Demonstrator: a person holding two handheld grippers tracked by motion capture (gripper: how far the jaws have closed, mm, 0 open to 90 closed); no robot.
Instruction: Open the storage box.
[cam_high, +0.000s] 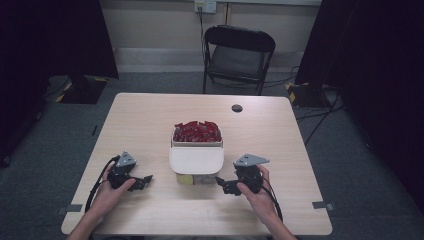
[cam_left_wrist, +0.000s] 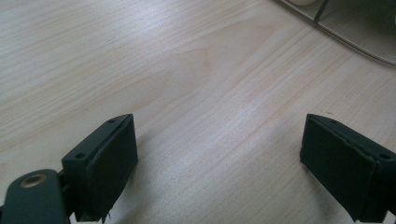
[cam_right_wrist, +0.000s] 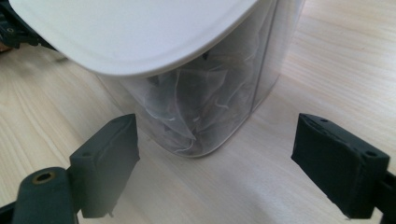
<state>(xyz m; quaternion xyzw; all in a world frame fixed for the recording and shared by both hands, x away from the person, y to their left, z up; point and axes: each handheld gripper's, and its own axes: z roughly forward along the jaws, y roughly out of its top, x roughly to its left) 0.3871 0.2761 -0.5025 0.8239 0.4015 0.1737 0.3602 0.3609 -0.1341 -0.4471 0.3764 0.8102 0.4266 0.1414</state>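
Fingers (cam_right_wrist: 112, 163) of both grippers wide apart, right gripper (cam_high: 227, 185) beside lidded container (cam_high: 196, 167).

Black folding chair (cam_high: 239, 56) on grey carpet (cam_high: 45, 150), dark curtains (cam_high: 55, 35)

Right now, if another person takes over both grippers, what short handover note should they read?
Left gripper: open, empty, low over the light wooden table, left of the container.
Right gripper: open, empty, jaws facing the clear plastic container with the white lid, not touching it.
Container: table centre, lid on, pale sachets inside; behind it an open box of red packets.
Done: nothing visible.
Left: grasp the container, probably remove the lid.
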